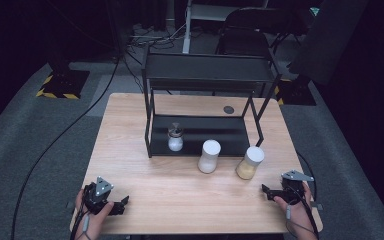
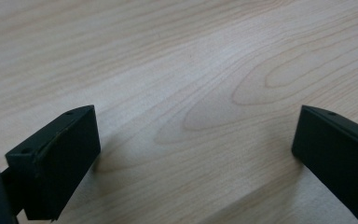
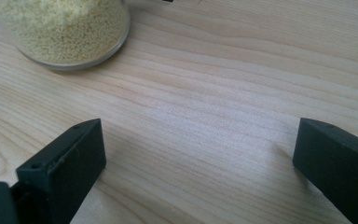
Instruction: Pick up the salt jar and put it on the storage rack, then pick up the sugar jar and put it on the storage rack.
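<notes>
**Both grippers parked at the near edge, jars still waiting**

We hold our left gripper (image 1: 121, 204) low at the near left corner of the table (image 1: 130, 130) and our right gripper (image 1: 266, 191) at the near right corner. In the left gripper view its 2 black jaws stand wide apart over bare wood, with nothing between them. The right gripper view shows the same: jaws spread wide, empty, with the glass base of the grain jar (image 3: 65, 32) ahead and to the left of them.

From the high view we count 3 containers. The grain jar (image 1: 250, 162), full of yellow grain under a pale lid, stands on the table just in front of the black rack (image 1: 152, 100), toward the right. The white jar (image 1: 209, 156) stands just to its left, apart from it. A small bottle (image 1: 175, 138) with a dark top already sits on the rack's lower shelf (image 1: 215, 132). The upper shelf looks bare.

We judge that the work in hand is loading jars onto the rack, and that we are at the approach stage, before any grasp. The grain jar is nearest our right gripper, so the next move likely calls for sliding that gripper forward, keeping the jaws wide enough to straddle the round body, closing below the lid, and lifting upright so the jar clears the shelf's front lip.
</notes>
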Demonstrator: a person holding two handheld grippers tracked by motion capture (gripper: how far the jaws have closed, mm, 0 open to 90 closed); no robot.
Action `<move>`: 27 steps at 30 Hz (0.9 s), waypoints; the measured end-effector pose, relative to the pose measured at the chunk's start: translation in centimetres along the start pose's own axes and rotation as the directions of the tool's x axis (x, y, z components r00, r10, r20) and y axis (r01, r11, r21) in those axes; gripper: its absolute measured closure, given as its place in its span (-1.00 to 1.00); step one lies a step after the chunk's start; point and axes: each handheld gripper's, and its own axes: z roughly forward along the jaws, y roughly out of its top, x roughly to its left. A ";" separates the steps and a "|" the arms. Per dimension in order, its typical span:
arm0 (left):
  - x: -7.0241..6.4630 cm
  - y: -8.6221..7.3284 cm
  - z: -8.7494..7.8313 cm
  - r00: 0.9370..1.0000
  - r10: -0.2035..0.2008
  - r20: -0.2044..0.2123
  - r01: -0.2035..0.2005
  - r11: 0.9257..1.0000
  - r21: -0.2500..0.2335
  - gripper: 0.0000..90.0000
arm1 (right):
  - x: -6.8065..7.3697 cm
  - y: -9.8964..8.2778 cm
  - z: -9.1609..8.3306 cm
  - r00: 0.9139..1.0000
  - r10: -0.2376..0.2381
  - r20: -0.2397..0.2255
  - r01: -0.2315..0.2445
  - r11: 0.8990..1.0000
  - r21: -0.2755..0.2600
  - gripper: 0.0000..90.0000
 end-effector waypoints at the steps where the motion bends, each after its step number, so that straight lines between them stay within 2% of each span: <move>1: 0.0 -0.1 0.0 1.000 -0.005 0.001 0.005 1.000 -0.002 -0.99 | 0.0 0.0 0.0 1.000 0.000 0.000 0.000 1.000 0.000 -0.95; 15: -0.1 -0.1 0.0 1.000 -0.012 -0.005 0.012 1.000 -0.004 -0.99 | 0.0 0.1 0.0 1.000 -0.003 0.000 0.003 1.000 0.003 -0.95; 21: 0.2 0.0 0.1 1.000 -0.001 0.002 0.001 1.000 -0.001 -0.99 | -0.6 0.3 0.1 0.999 -0.029 -0.020 0.029 1.000 0.006 -0.95; 23: 0.2 0.0 0.1 1.000 0.007 0.006 -0.007 1.000 -0.005 -0.99 | -0.6 0.6 0.1 0.999 -0.031 -0.024 0.031 0.999 0.014 -0.88; 24: 0.3 0.1 0.1 1.000 0.006 0.009 -0.006 1.000 -0.003 -0.99 | -0.7 0.6 0.1 0.999 -0.030 -0.026 0.030 1.000 0.009 -0.81; 27: 0.3 0.2 0.2 1.000 -0.009 -0.005 0.009 1.000 -0.001 -0.99 | -1.1 0.5 -0.2 0.998 -0.033 -0.044 0.032 0.999 -0.019 -0.84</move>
